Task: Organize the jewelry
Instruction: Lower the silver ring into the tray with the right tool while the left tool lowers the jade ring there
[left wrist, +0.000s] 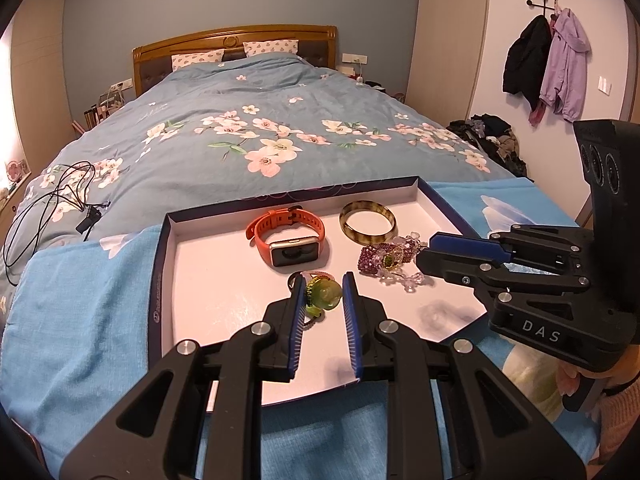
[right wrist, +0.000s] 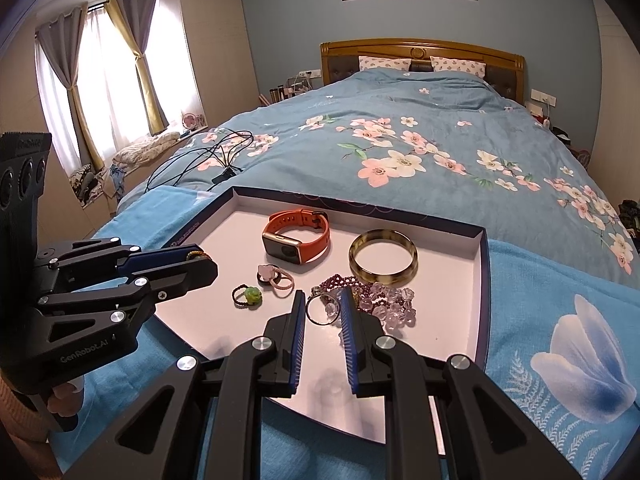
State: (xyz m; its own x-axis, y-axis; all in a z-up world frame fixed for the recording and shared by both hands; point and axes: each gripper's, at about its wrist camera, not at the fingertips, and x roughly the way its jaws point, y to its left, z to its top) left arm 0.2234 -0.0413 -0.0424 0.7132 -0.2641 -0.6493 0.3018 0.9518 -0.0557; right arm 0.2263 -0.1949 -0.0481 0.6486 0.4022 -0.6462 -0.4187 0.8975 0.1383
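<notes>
The jewelry lies in a shallow tray [right wrist: 482, 280] on the bed. Nearest us, the left claw [left wrist: 322, 280] and right claw [right wrist: 322, 300] hover slightly spread, pinching nothing. We see a green ring [right wrist: 250, 296], beads [right wrist: 384, 304], then the orange watch [right wrist: 298, 236] and bangle [right wrist: 383, 258].

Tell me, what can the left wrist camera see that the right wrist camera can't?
Only the left wrist view shows the coats hanging on wall hooks. Only the right wrist view shows the curtained window and a pink flower ring clear of the tools. Both show the tray, the orange watch, the bangle, the green flower ring and the bed.
</notes>
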